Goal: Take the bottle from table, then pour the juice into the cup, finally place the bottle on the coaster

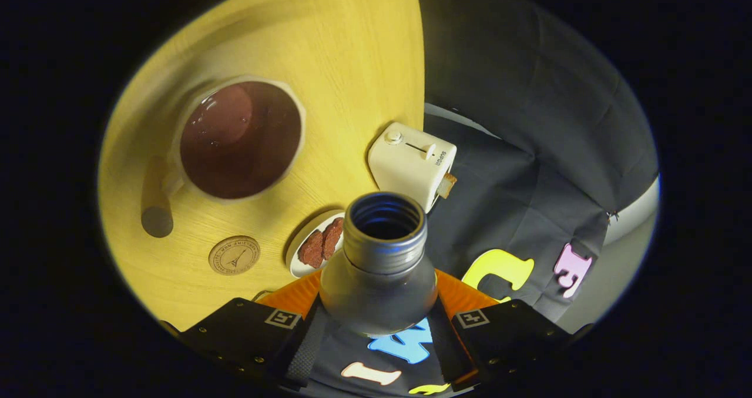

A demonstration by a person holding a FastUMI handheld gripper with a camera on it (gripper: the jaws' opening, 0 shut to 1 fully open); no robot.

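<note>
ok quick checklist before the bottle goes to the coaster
1. Grip: the gripper has both fingers pressed on the bottle, which sits between them. Ok.
2. Pour done: the cup holds dark juice. Ok.
3. Bottle empty: its open mouth faces the camera and no juice is visible inside, but the inside is dark. Cannot tell.
4. Landing spot: the coaster lies bare on the table, below the cup. Ok.
5. Neighbours: the plate of brown pieces sits beside the coaster, and the toaster is beyond it. Crowding risk, cannot tell.
</note>
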